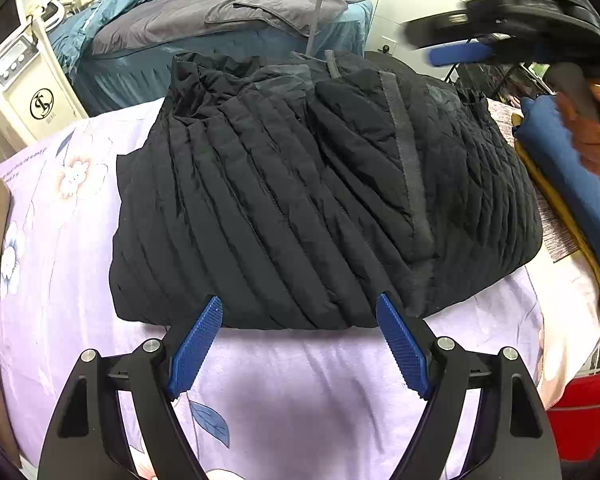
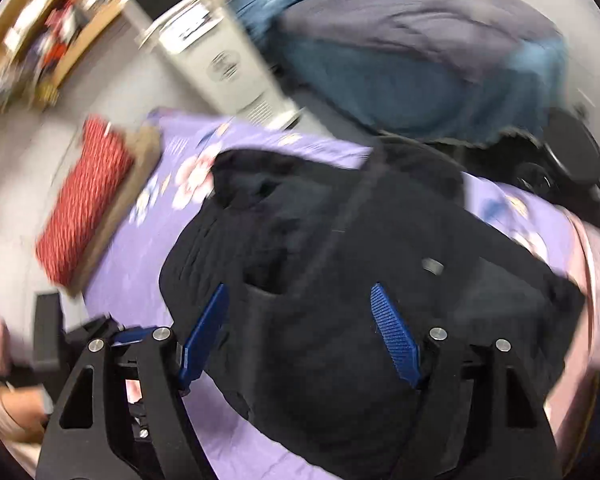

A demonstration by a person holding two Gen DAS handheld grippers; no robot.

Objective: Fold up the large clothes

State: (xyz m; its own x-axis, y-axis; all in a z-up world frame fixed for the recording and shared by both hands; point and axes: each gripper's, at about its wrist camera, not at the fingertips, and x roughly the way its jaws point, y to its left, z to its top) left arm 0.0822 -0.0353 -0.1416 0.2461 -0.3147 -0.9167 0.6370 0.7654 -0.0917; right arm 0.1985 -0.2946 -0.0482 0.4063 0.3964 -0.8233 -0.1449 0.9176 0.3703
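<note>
The black quilted jacket [image 1: 300,184] lies already gathered into a thick bundle on the floral lilac sheet [image 1: 300,392], right in front of the left tongs [image 1: 298,312]. Those tongs stand wide open and hold nothing; their blue pads sit at the bundle's near hem, one toward either end of it, and whether they touch the cloth I cannot tell. The right tongs [image 2: 300,300] hover above the jacket, also spread wide and empty, though that view is smeared by motion. In the left view they show up high to the right, above the bundle's far right corner.

The jacket looks padded and puffy, so I judge it light for its bulk, soft, and springy enough to puff back open after a fold. Its shell seems smooth and may slide between the pads. A good hold would be on a firm edge: the near hem ahead of the left tongs, or the grey zip strip [image 1: 404,168] running down the right half, taking several layers at once.
</note>
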